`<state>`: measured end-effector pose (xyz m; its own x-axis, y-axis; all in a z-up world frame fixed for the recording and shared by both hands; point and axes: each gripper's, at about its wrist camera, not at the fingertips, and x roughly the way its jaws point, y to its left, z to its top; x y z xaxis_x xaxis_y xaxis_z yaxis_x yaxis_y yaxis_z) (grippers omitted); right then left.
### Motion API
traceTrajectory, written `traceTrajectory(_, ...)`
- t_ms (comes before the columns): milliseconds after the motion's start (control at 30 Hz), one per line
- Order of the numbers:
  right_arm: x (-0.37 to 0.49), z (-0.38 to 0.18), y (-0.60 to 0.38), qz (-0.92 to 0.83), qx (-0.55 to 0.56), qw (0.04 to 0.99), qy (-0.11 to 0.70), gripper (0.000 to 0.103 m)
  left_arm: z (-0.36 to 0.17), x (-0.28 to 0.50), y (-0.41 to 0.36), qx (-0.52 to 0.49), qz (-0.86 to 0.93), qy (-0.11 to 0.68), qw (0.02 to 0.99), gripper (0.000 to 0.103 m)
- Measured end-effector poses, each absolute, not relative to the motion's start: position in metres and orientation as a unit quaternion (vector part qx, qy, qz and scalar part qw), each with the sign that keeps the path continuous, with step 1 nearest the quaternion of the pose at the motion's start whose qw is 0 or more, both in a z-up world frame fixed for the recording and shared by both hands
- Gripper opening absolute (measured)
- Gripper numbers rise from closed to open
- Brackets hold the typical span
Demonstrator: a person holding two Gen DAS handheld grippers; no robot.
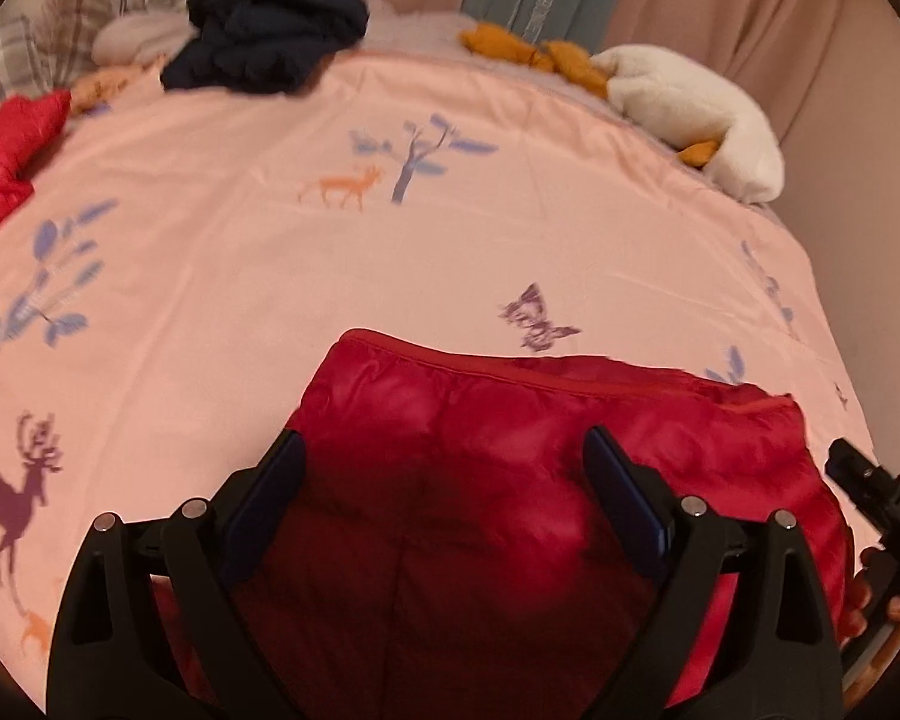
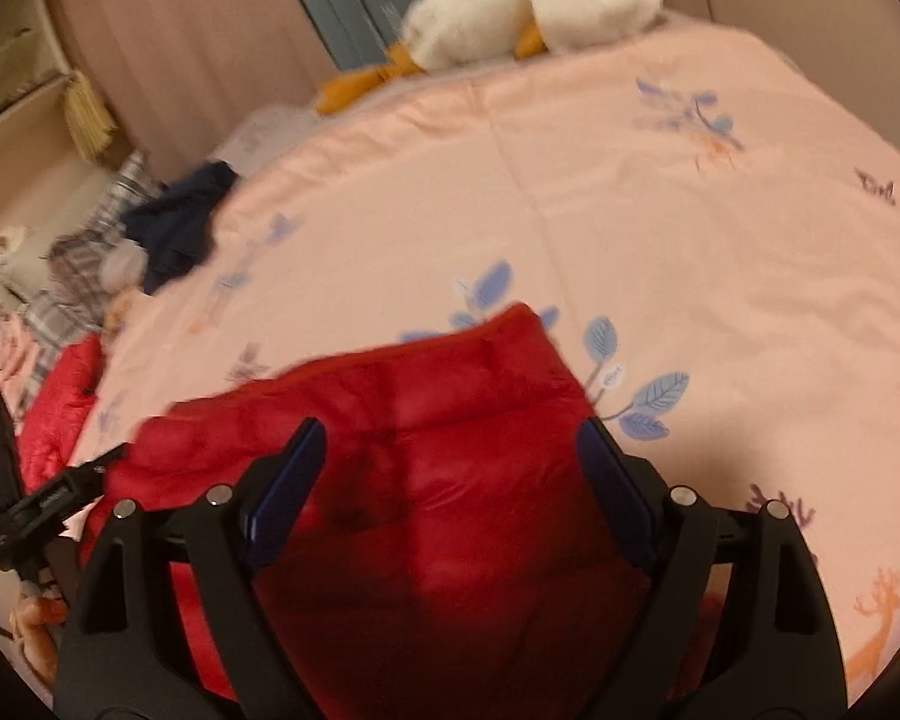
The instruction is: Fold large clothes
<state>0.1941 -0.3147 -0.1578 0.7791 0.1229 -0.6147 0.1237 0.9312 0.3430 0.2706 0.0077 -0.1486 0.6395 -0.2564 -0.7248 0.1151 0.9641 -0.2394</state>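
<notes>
Pink bedspread (image 1: 450, 240): red jacket (image 1: 510, 450) long axis crosswise, under both sets of wide-open, empty jaws

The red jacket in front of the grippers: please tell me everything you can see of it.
The red jacket is shiny, quilted and puffy, with a stitched hem along its far edge. It lies folded into a compact block on the pink bedspread, near its front edge. The left gripper and right gripper are open over it; whether they touch it is unclear.
</notes>
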Motion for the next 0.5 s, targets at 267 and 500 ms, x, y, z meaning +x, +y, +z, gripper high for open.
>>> traceTrajectory(267, 0.135, -0.134, -0.278, 0.021, 0.114, 0.946, 0.303, 0.087, -0.116, 0.199, -0.003, -0.038, -0.138, 0.36, 0.922, 0.094)
traceTrajectory(500, 0.102, -0.149, -0.237, 0.017, 0.033, 0.954, 0.297, 0.087, -0.14, 0.165, -0.025, 0.009, -0.15, 0.361, 0.92, 0.094)
